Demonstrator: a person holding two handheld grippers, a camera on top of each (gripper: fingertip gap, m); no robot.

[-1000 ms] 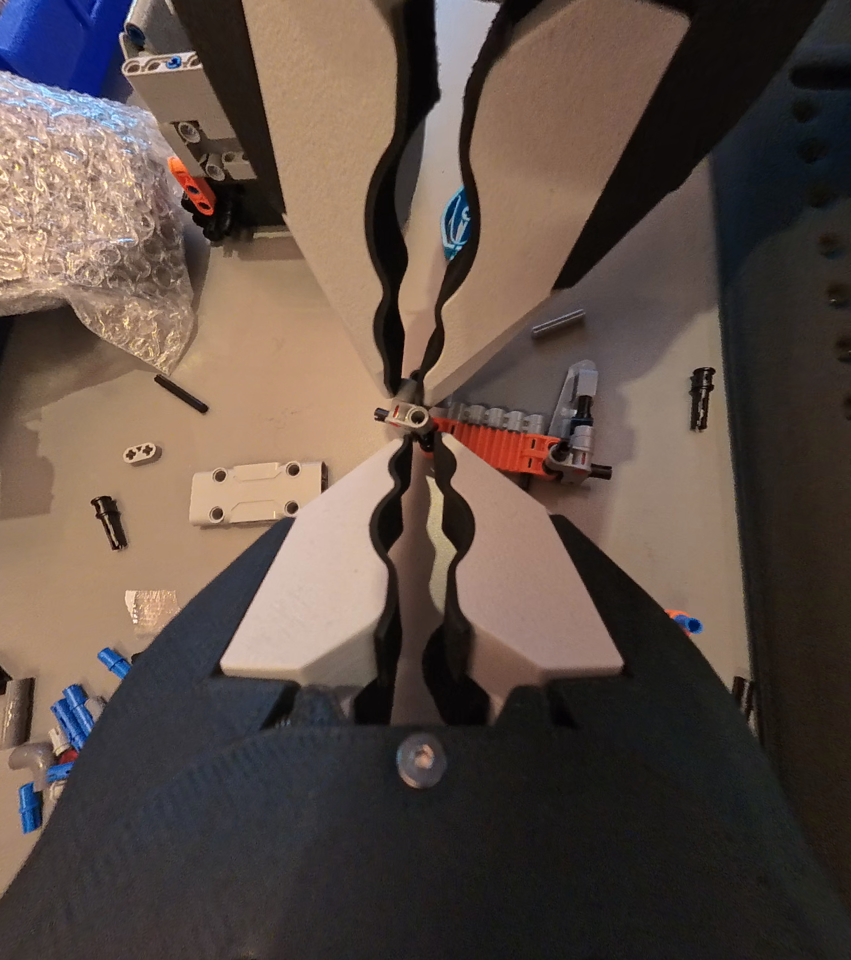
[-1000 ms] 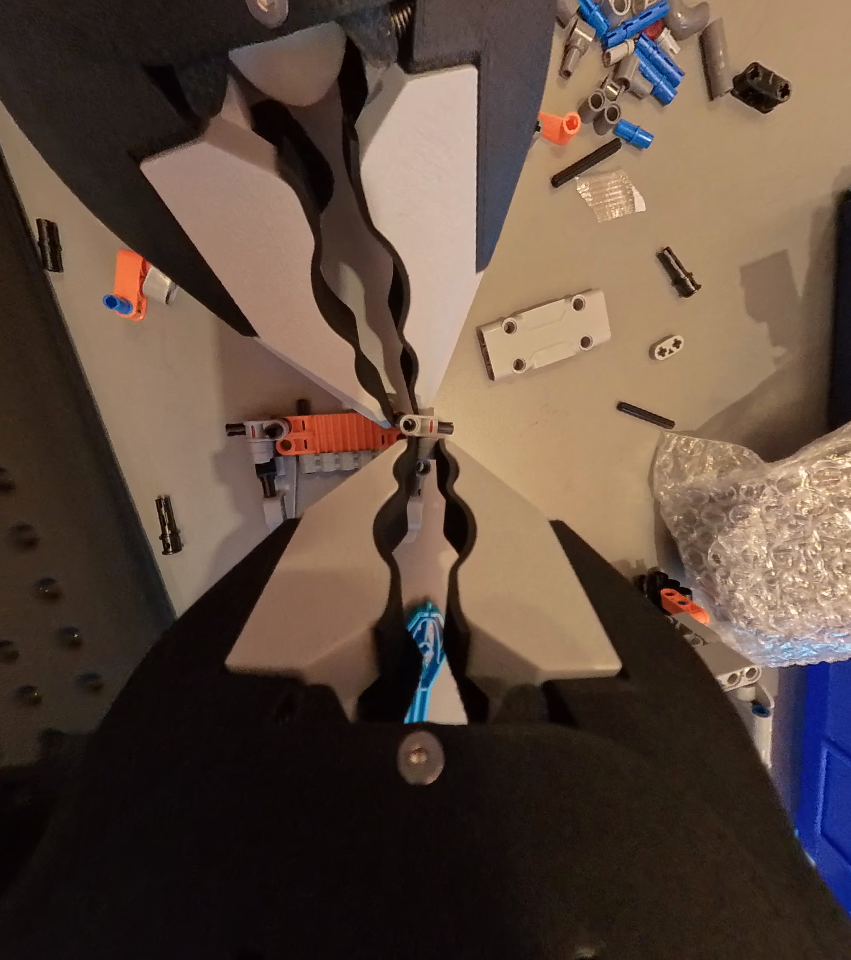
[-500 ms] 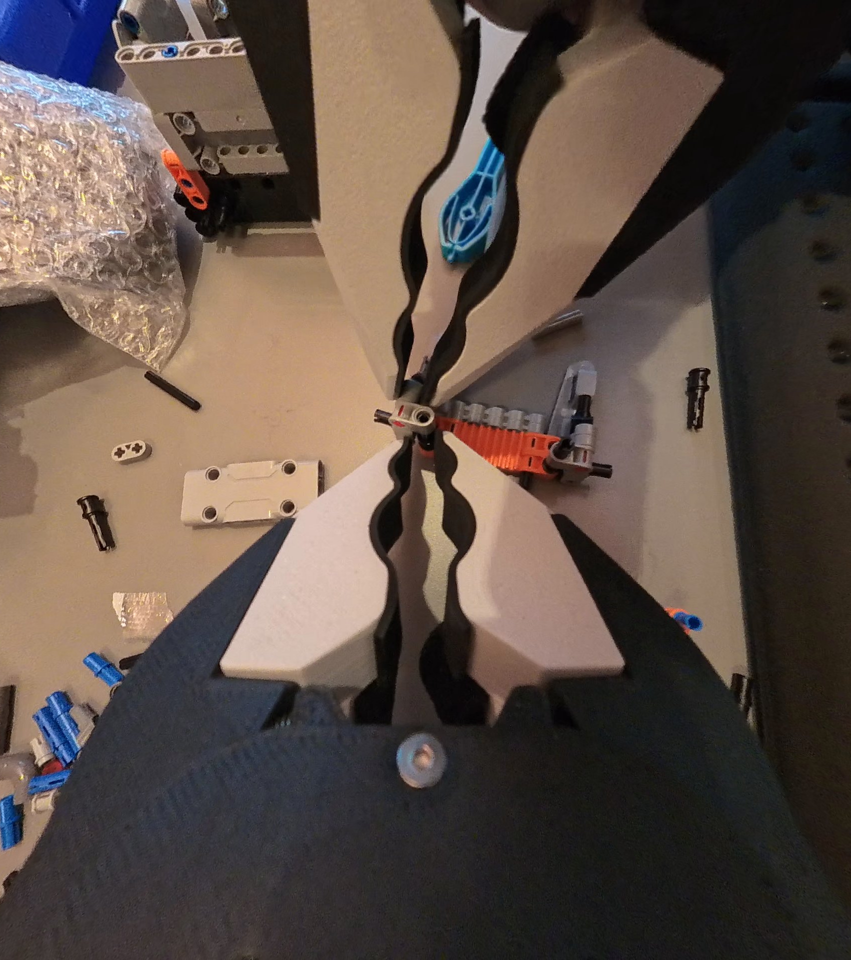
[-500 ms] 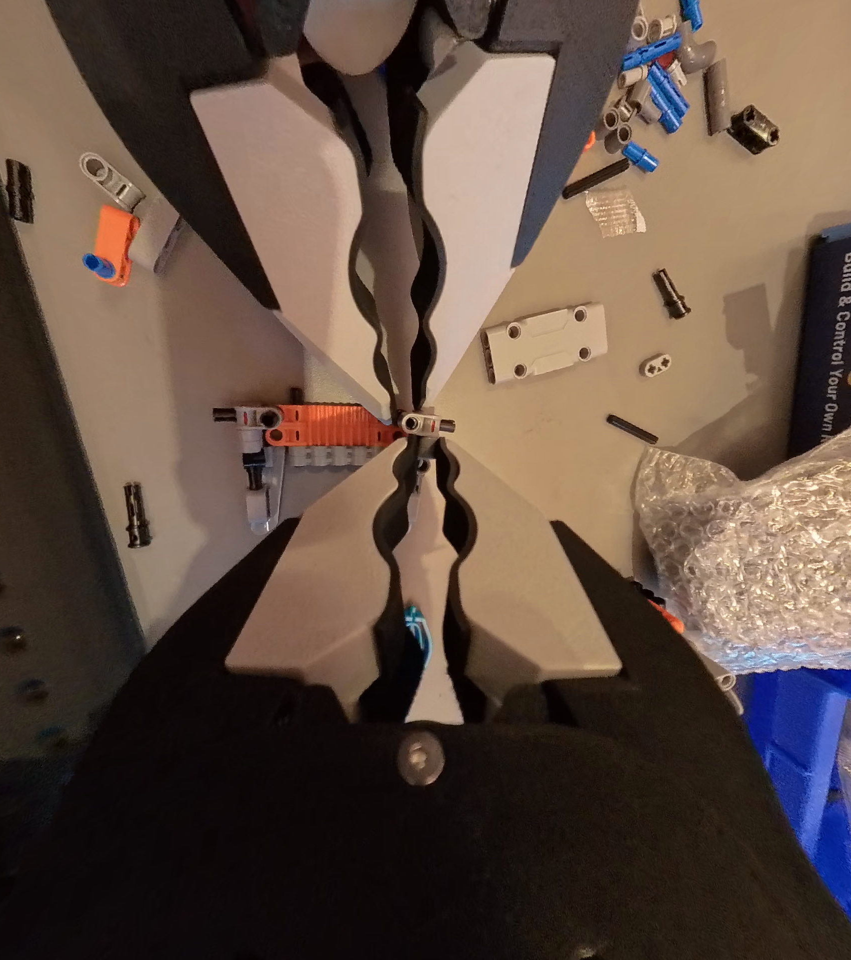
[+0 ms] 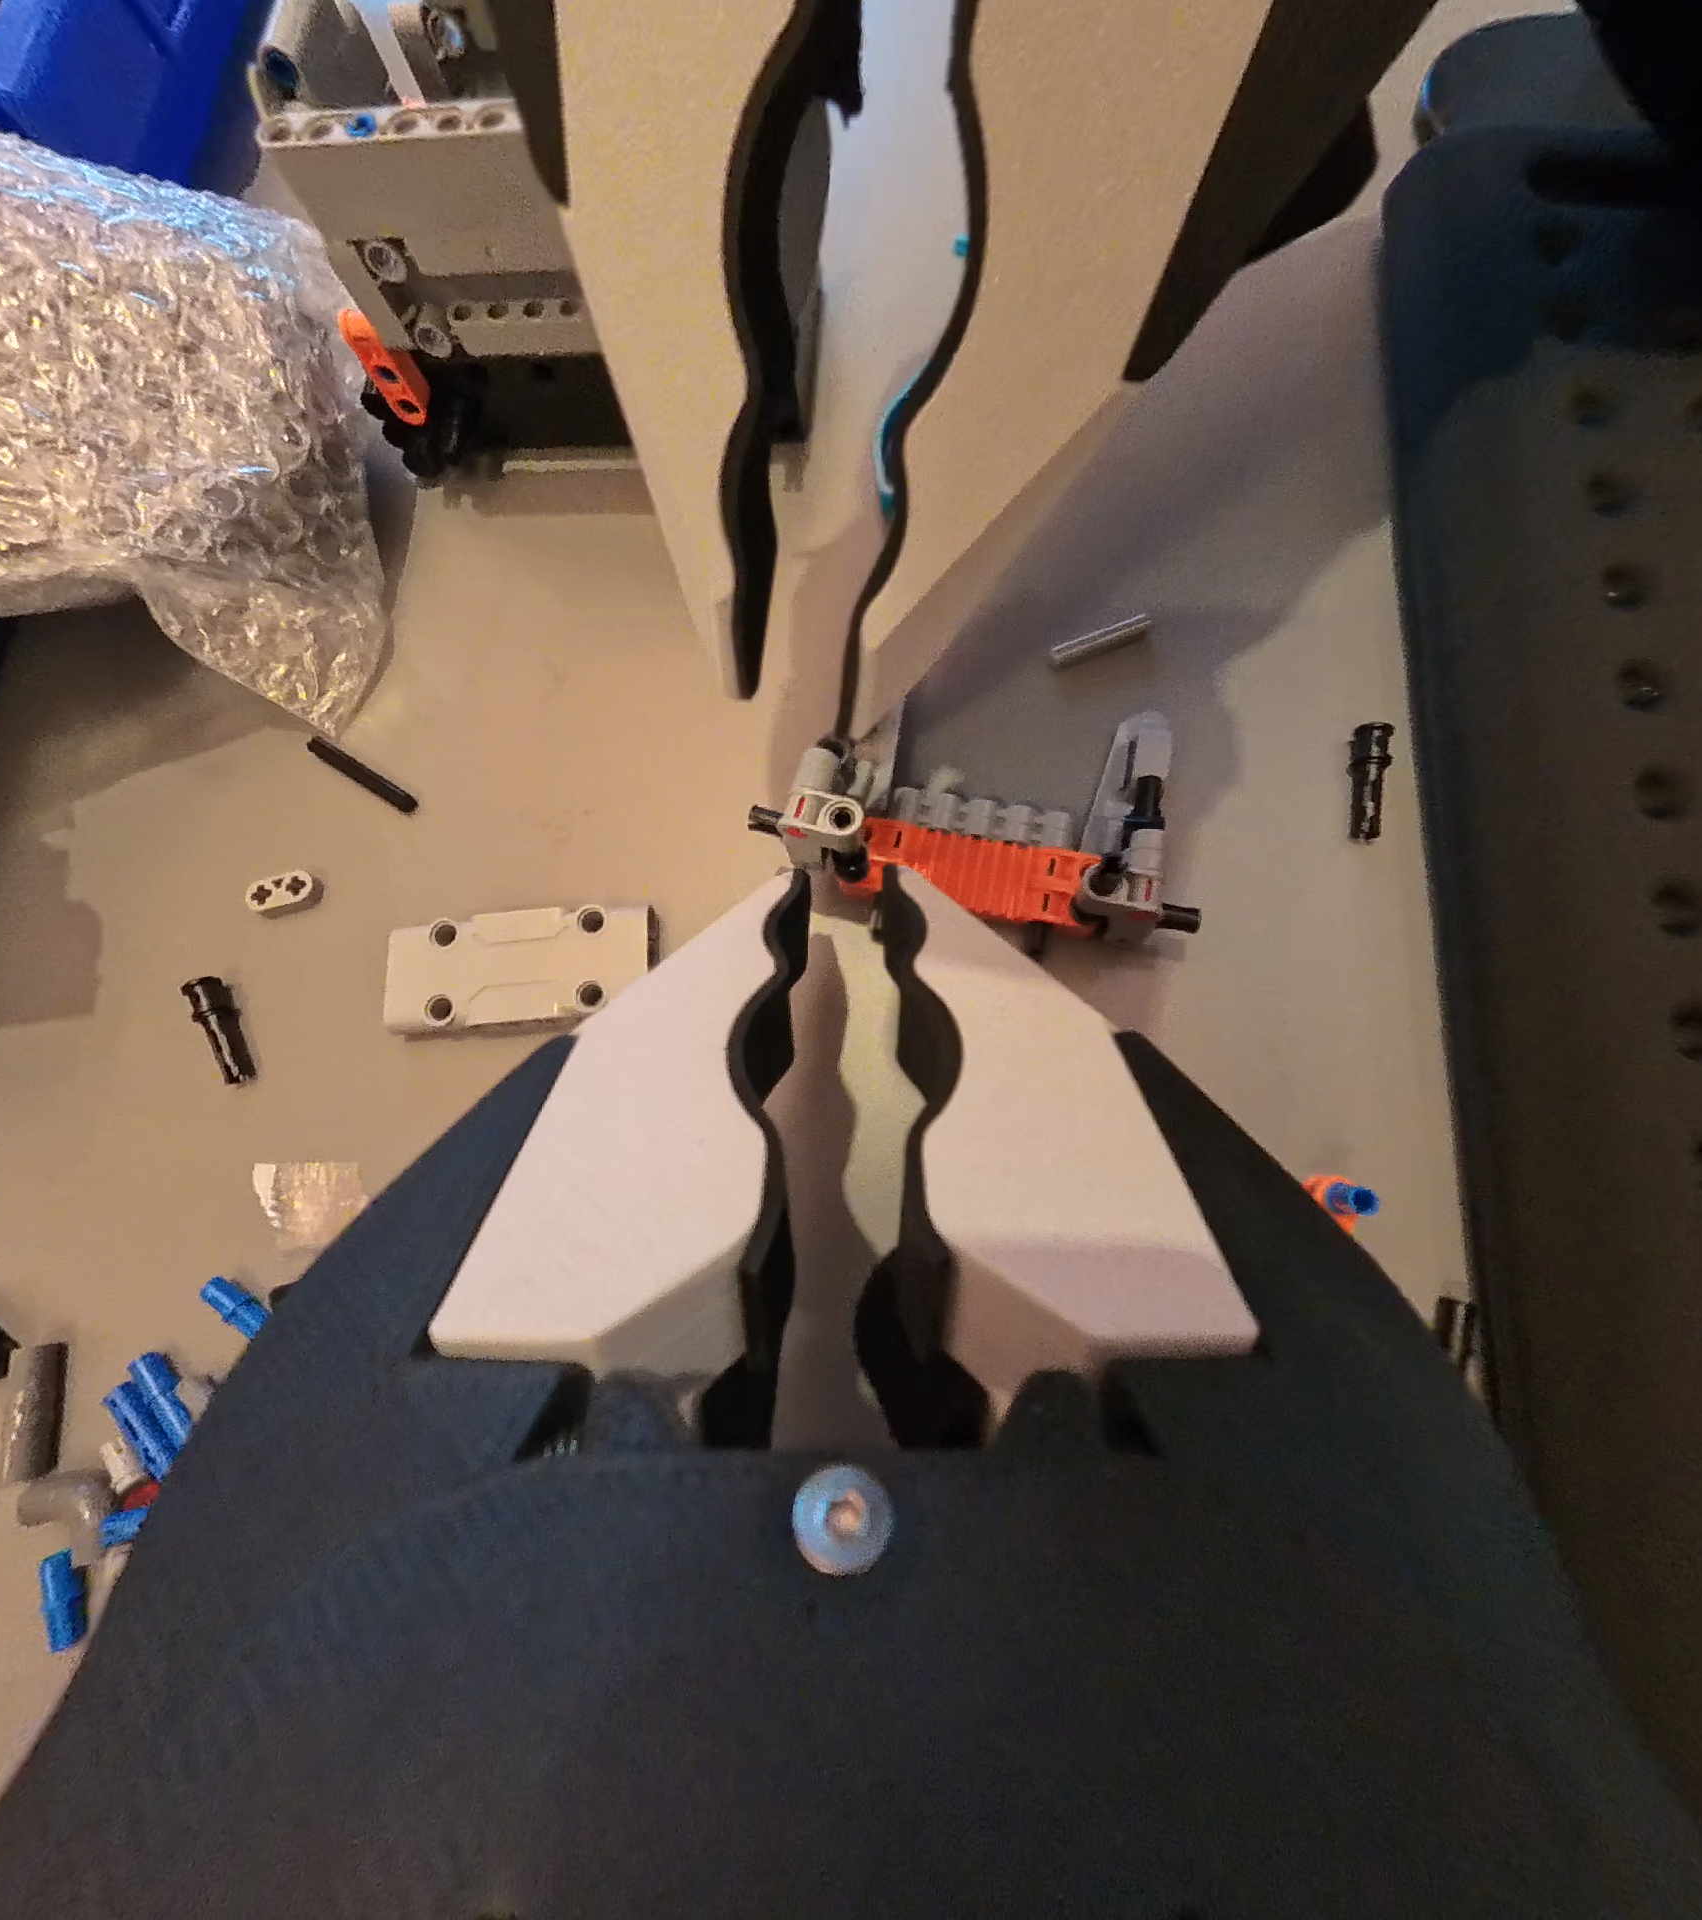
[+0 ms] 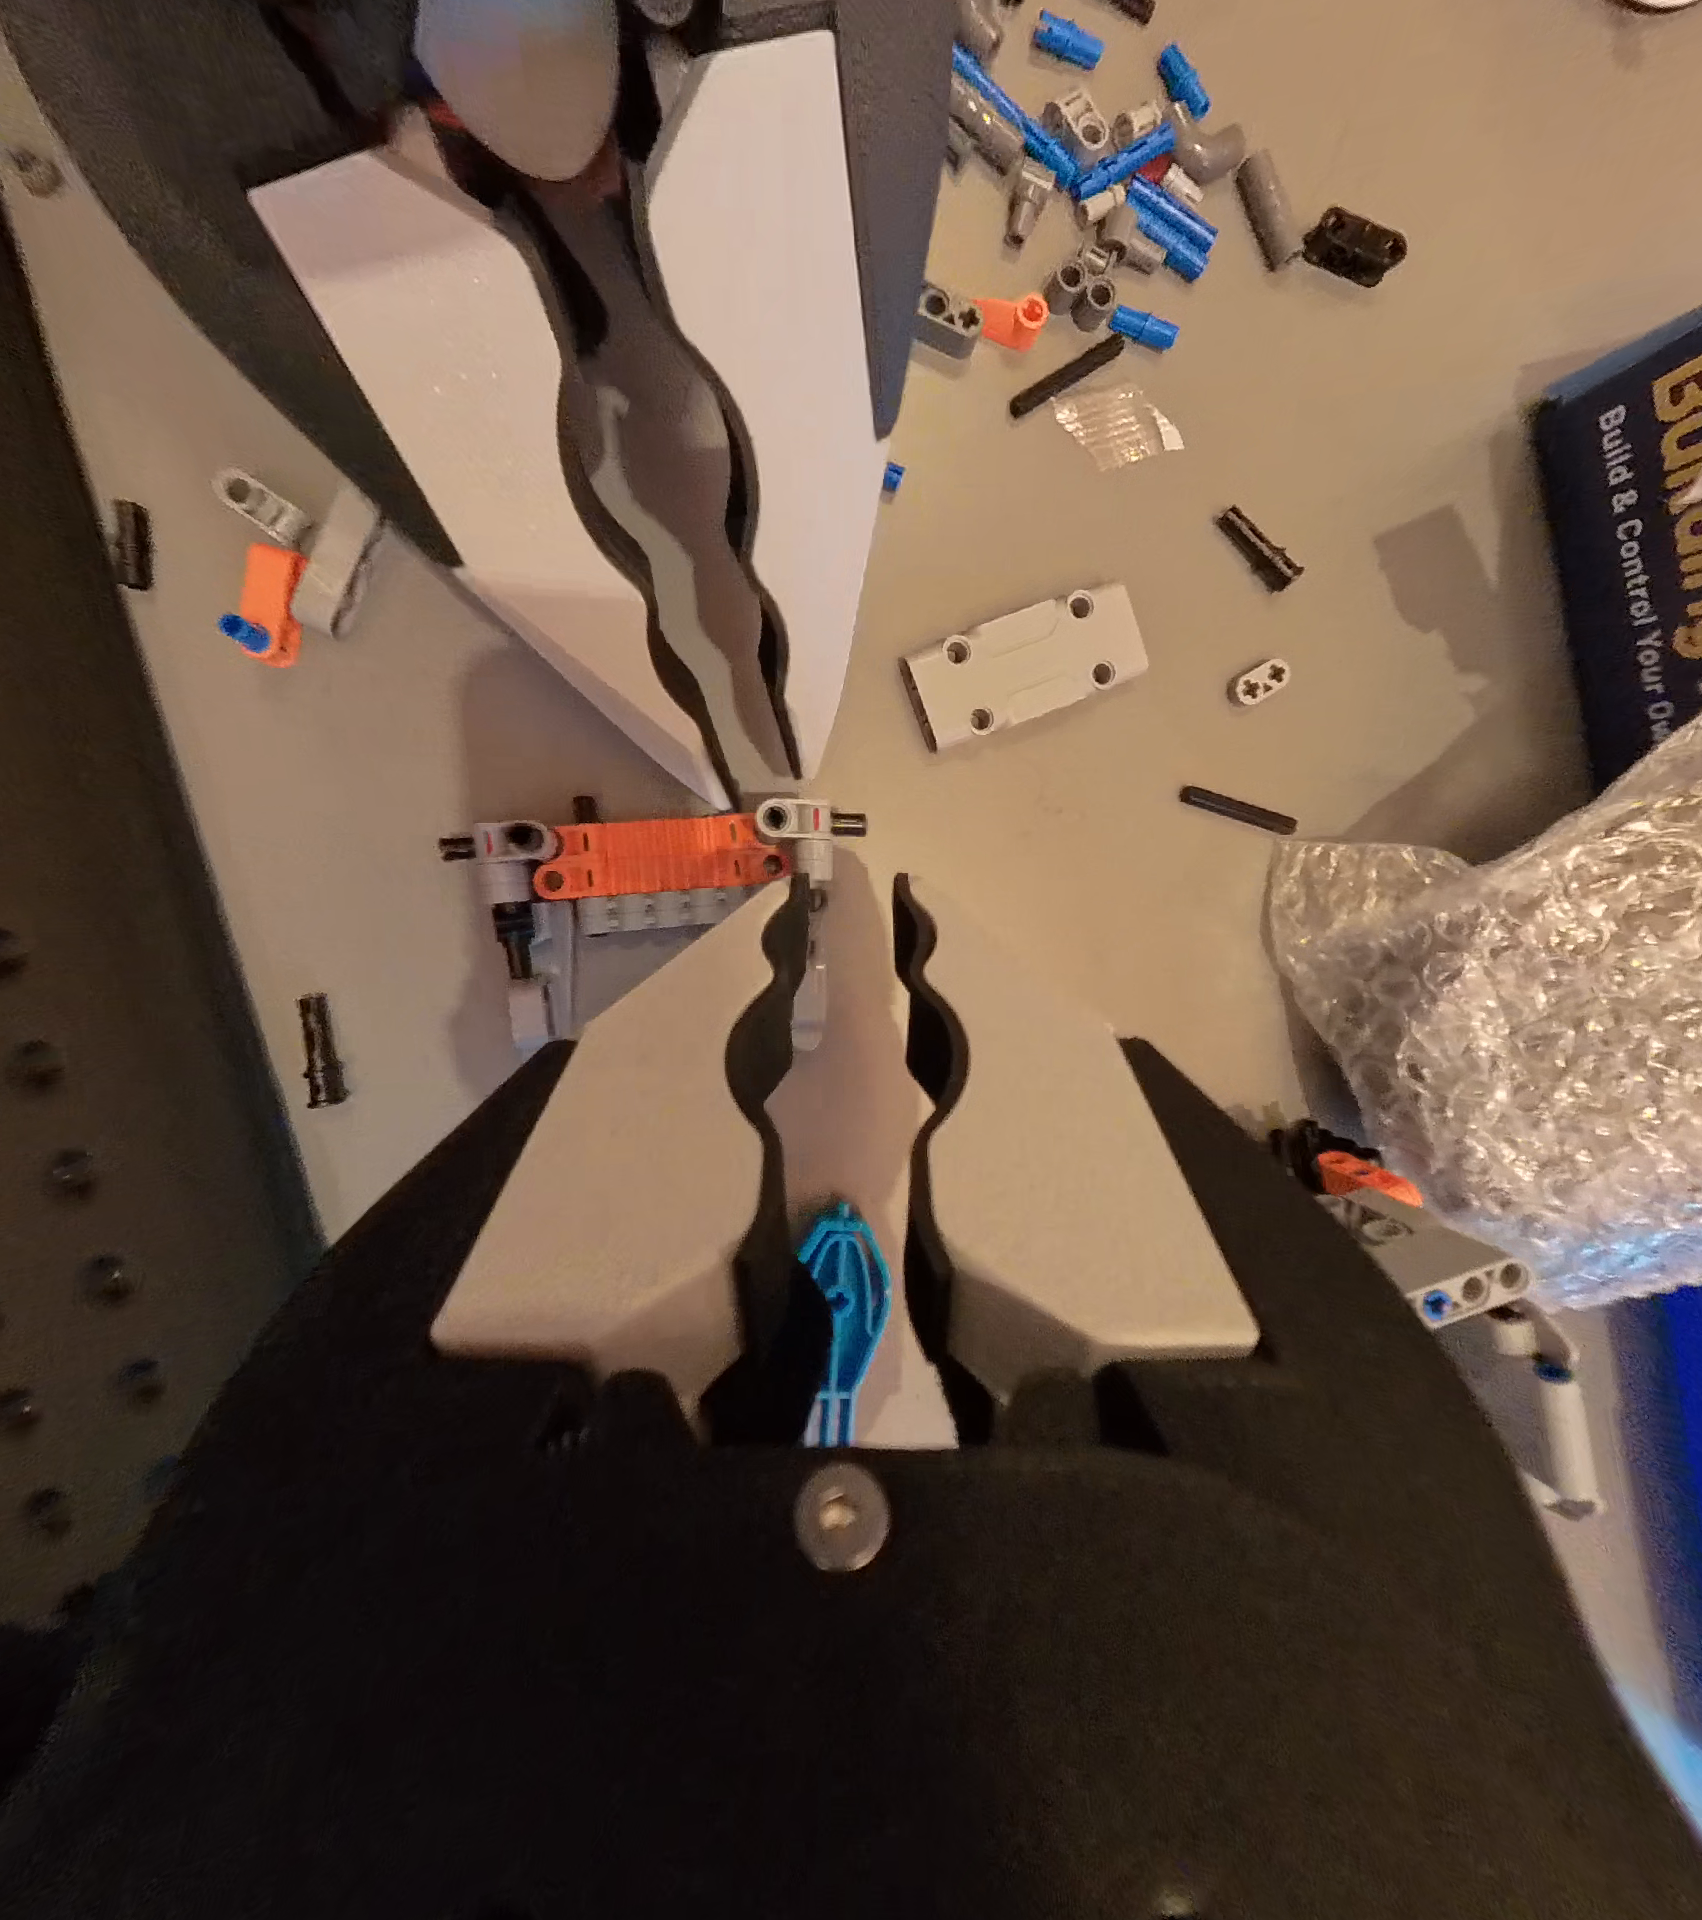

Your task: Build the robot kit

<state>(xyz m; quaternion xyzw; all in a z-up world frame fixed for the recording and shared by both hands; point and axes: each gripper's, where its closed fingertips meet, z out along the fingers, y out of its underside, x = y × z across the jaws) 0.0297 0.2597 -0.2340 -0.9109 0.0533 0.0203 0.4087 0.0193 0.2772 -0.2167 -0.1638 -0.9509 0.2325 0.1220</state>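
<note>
Left wrist view: L gripper (image 5: 836, 883) is pinching the near end of the orange beam assy (image 5: 972, 873), fingers closed on it right by the grey connector (image 5: 821, 821). Assy is lying flat on the table (image 5: 566, 727), mid-frame, long axis running left-right across the view, connector end pointing left.

R gripper (image 6: 852, 883) is facing it from the opposite side, fingers standing apart w/ a clear gap. One fingertip is touching the connector, the other is off it. 1 turquoise part (image 6: 842, 1288) is showing in the gap near the R finger roots; can't tell if it is resting on the table.

Loose parts lying around:
- 1 light grey plate (image 5: 514, 966) w/ 4 holes, just left of L gripper
- 1 small white 2-hole link (image 5: 284, 891)
- 2 black pins (image 5: 218, 1029) (image 5: 1369, 779), well apart
- 1 black axle (image 5: 359, 774), 1 grey axle (image 5: 1099, 639)
- blue pins (image 5: 140, 1423) piling up near-left, too blurred to count

Further out, bubble wrap (image 5: 99, 395) is sitting far-left beside 1 grey block build (image 5: 431, 208). 1 blue bin (image 5: 99, 73) is sitting behind; contents not visible.
</note>
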